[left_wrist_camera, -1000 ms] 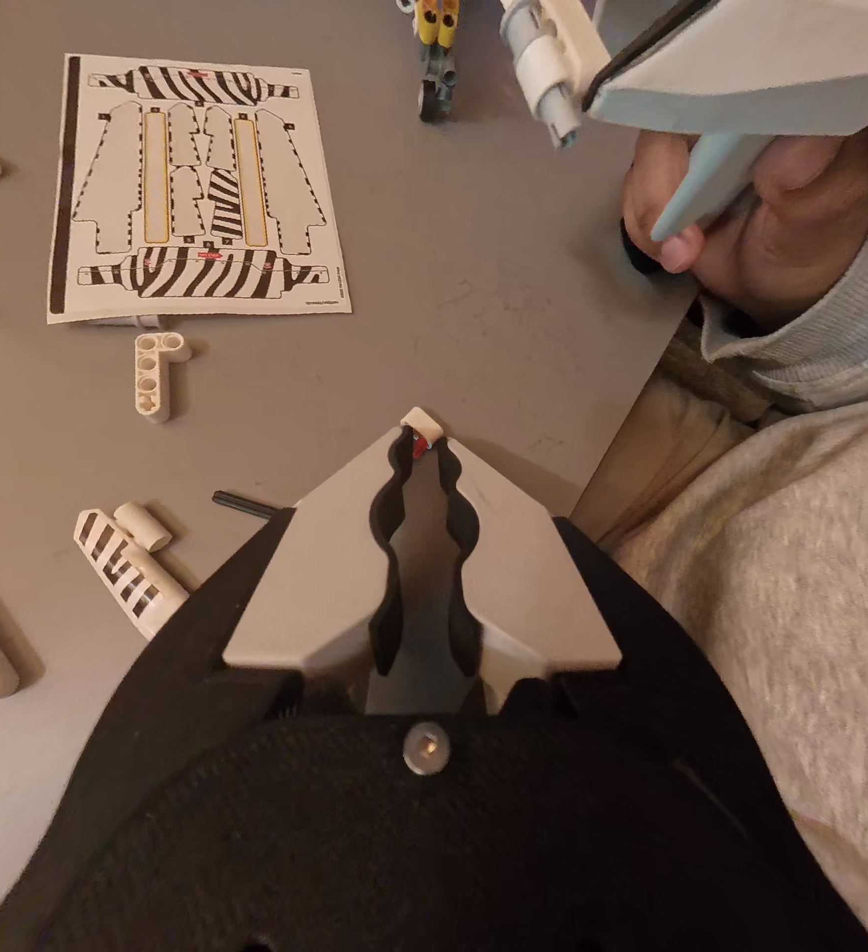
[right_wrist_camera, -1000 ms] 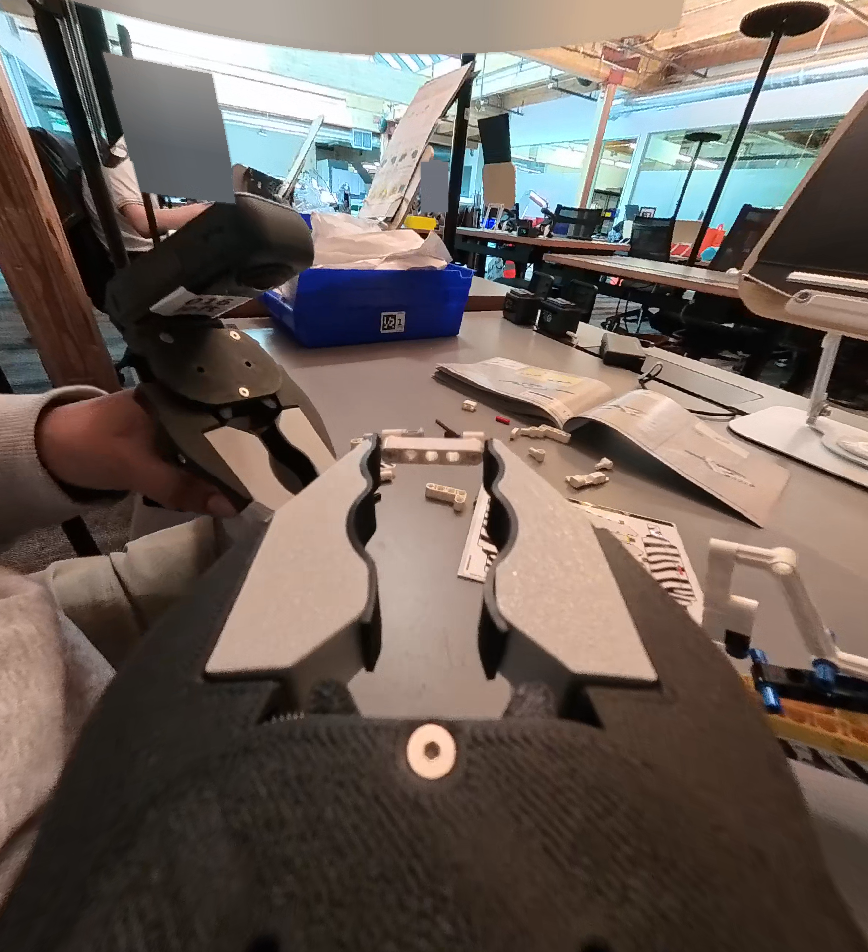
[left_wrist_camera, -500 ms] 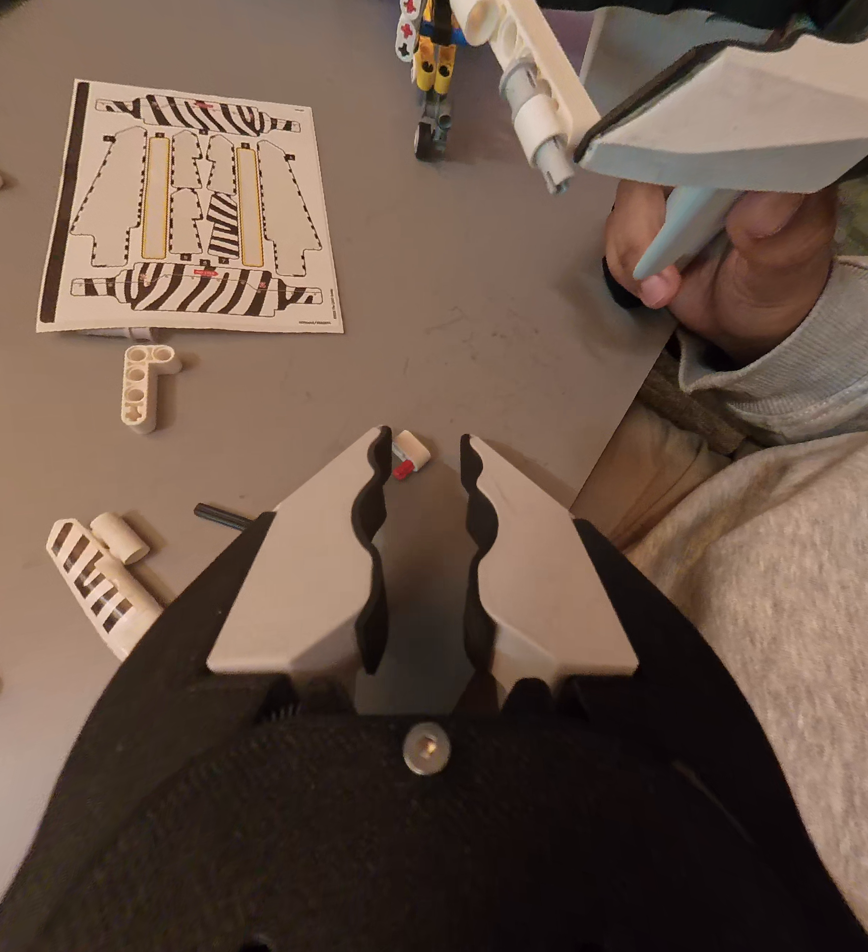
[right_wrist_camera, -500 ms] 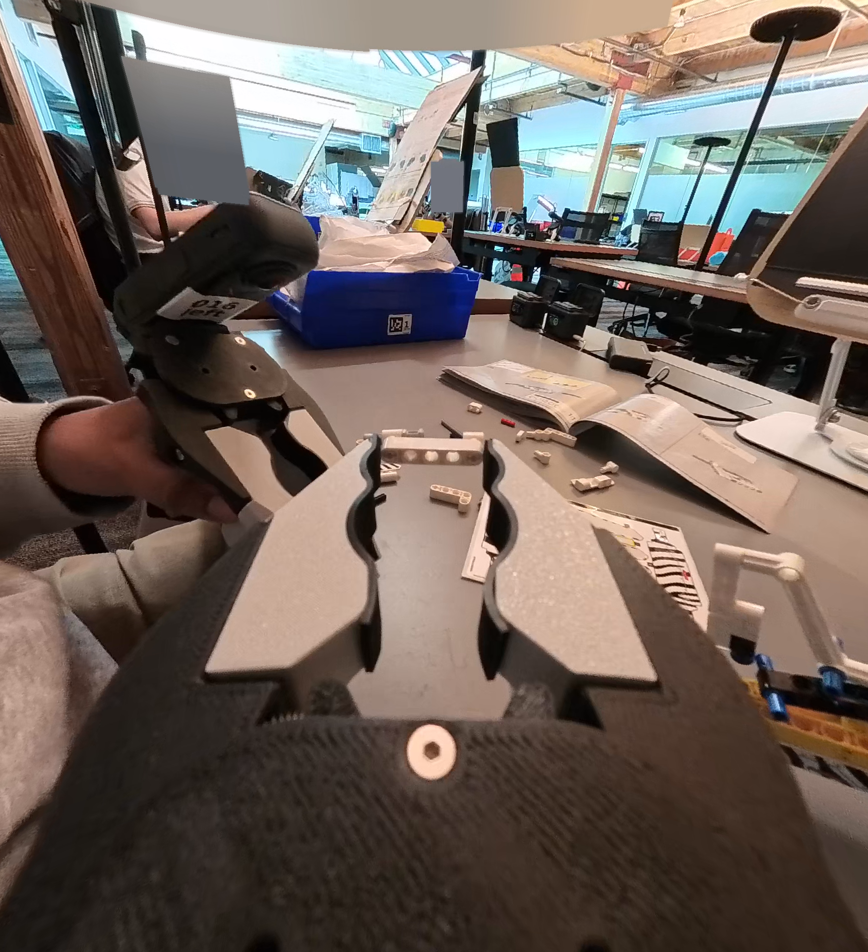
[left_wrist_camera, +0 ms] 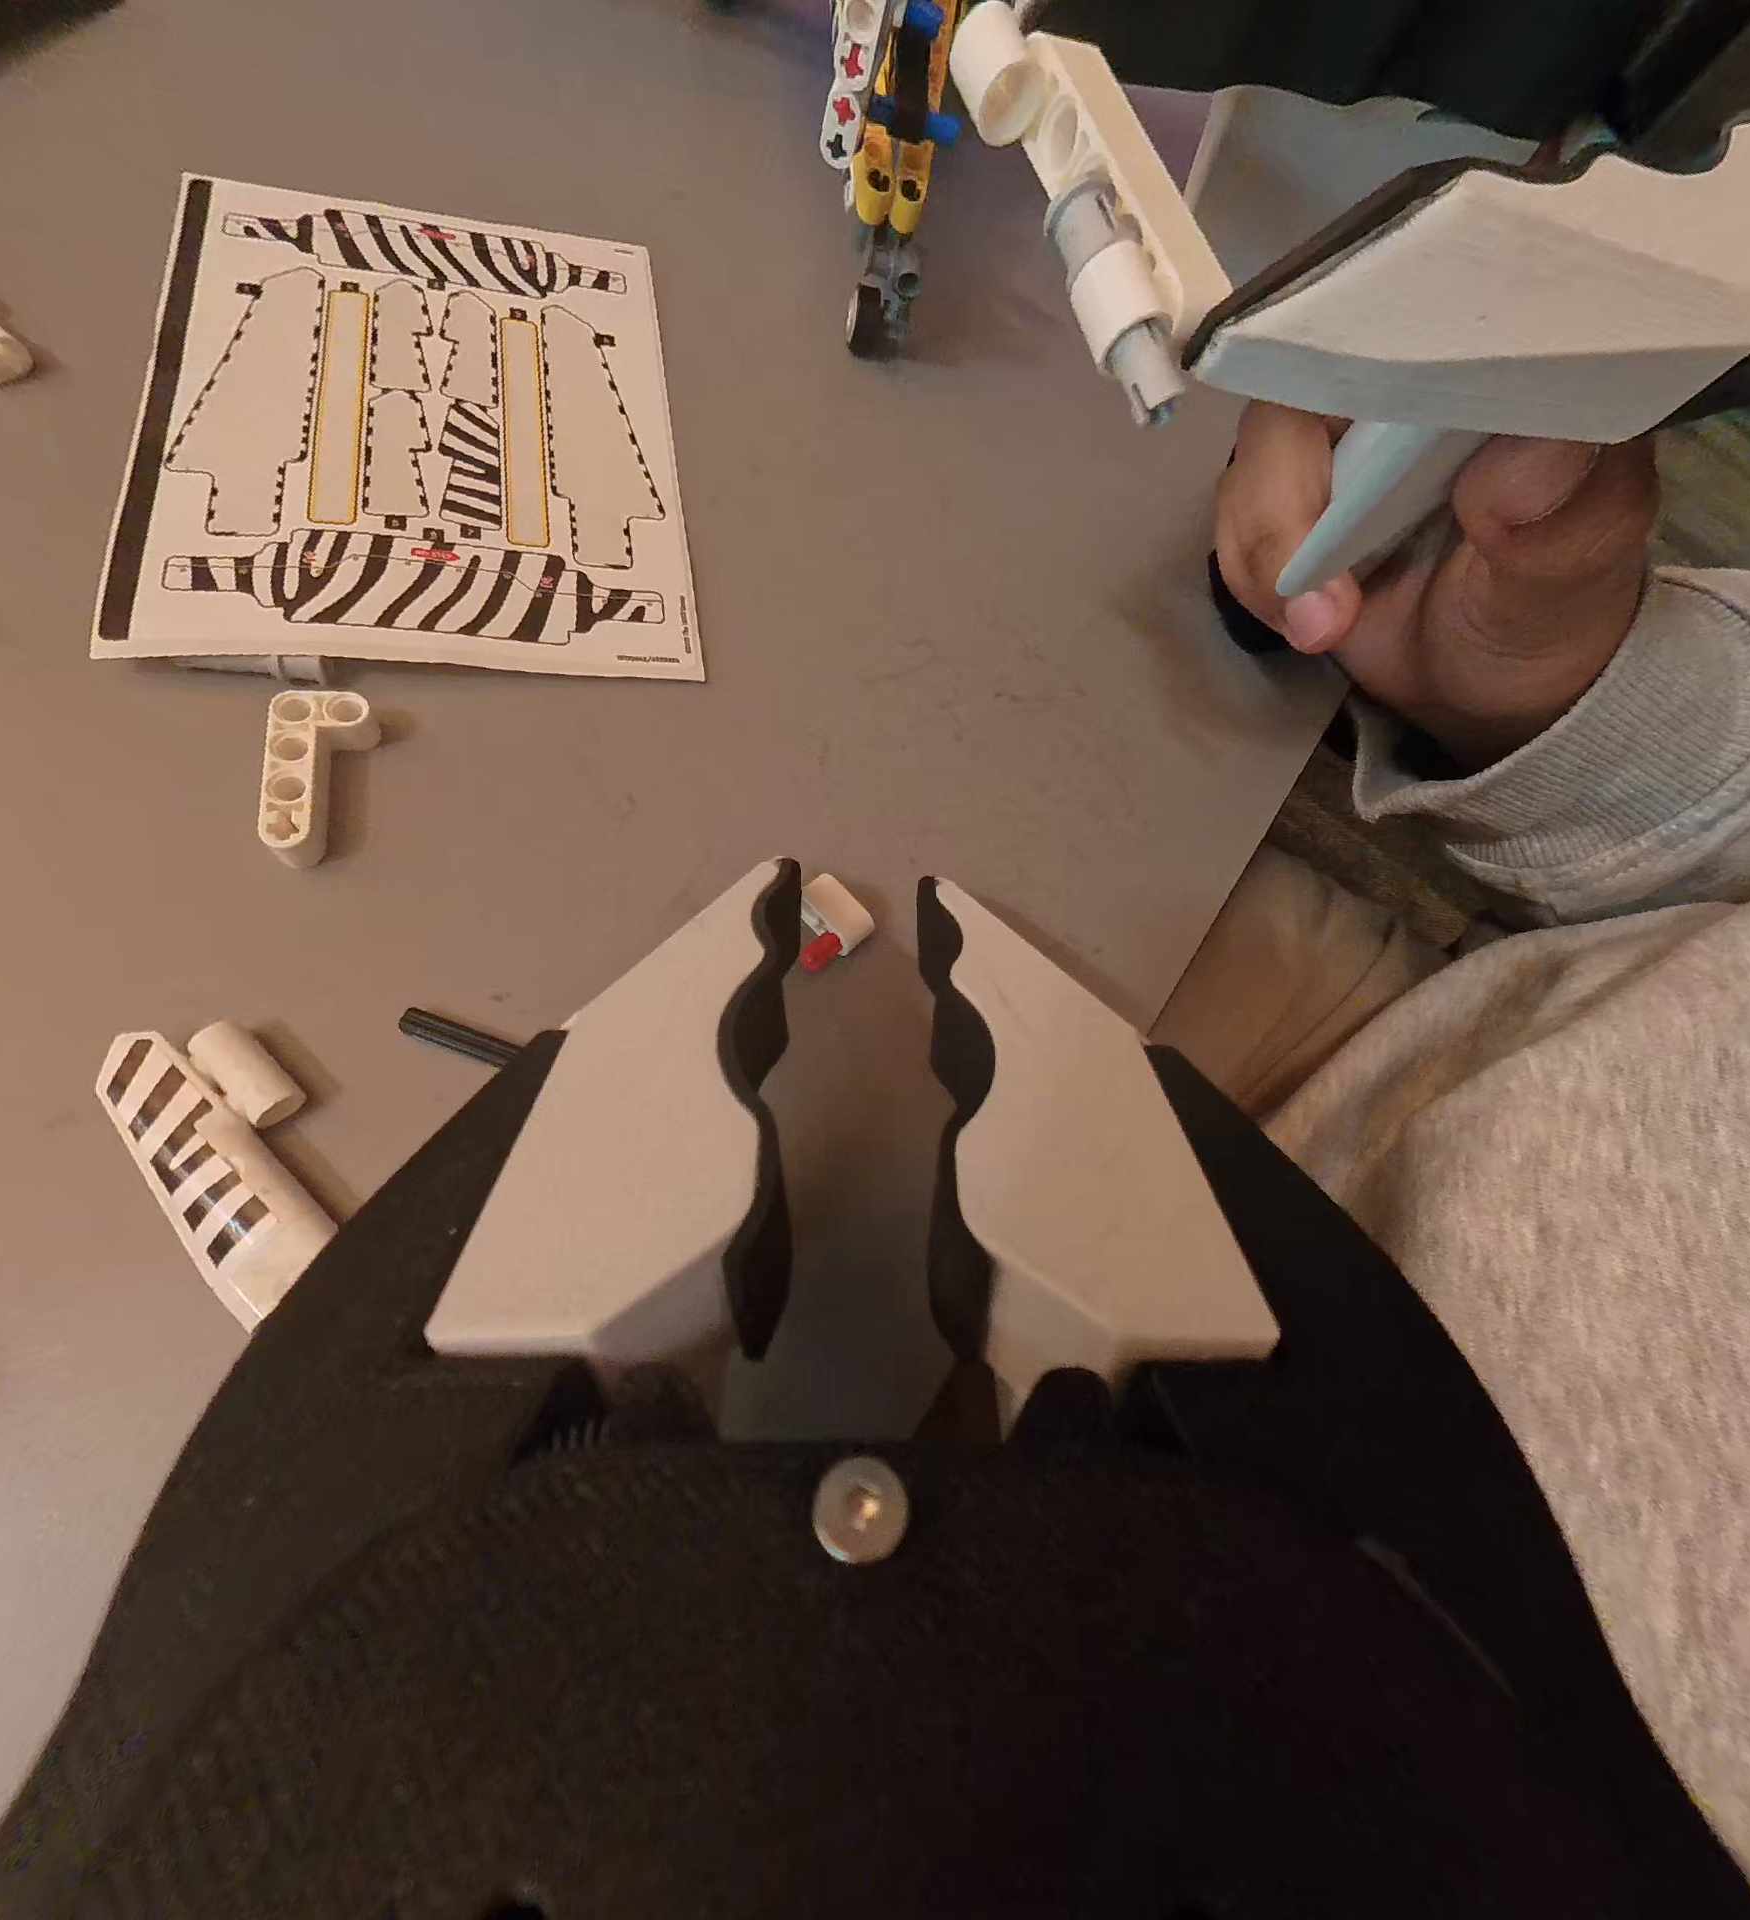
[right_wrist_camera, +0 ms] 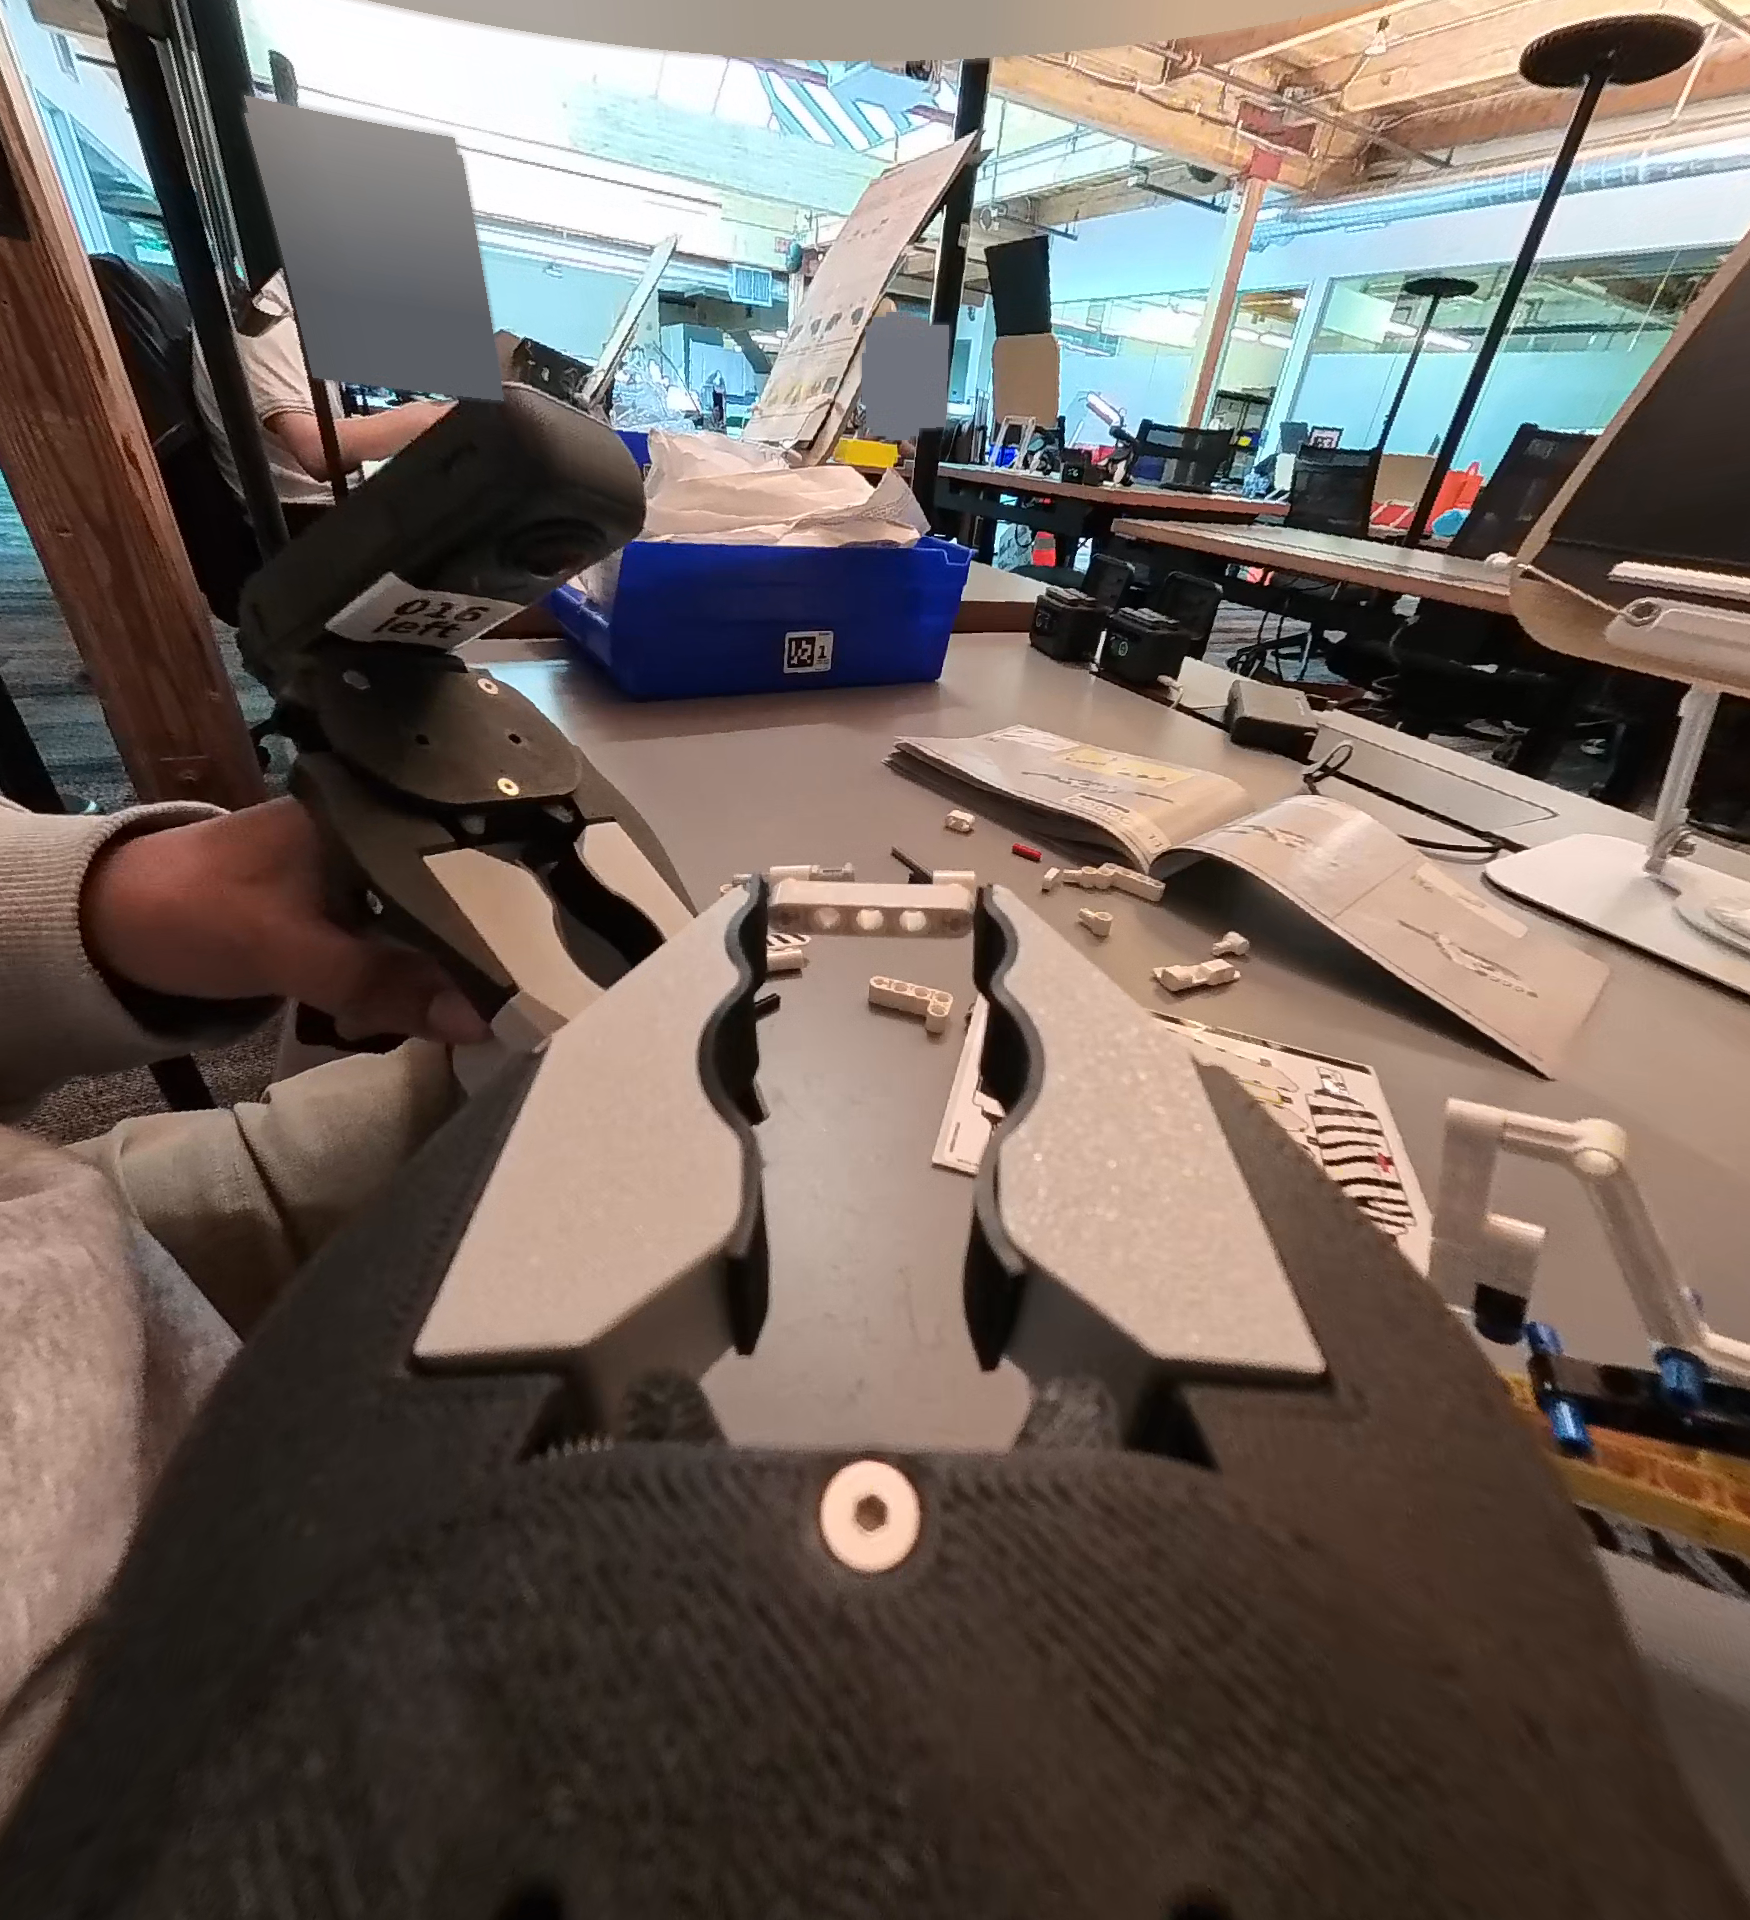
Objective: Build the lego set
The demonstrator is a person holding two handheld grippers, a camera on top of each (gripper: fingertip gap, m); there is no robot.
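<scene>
My left gripper is open just above the grey table. A small white piece with a red pin lies on the table between its tips, close to the left one. My right gripper is shut on a white beam with holes and holds it in the air. In the left wrist view that beam carries a grey pin and a white bush. The part-built yellow and black model lies behind it; it also shows in the right wrist view.
A zebra sticker sheet, a white L-shaped beam, a striped white panel and a black axle lie to the left. An open booklet, a blue bin and loose small parts lie farther off. The table edge is close on the right. My right fingertips sit around 10 cm from my left ones.
My left gripper was shut on the small white piece with the red pin; it has opened and the piece now lies on the table. The right gripper still holds the beam.
</scene>
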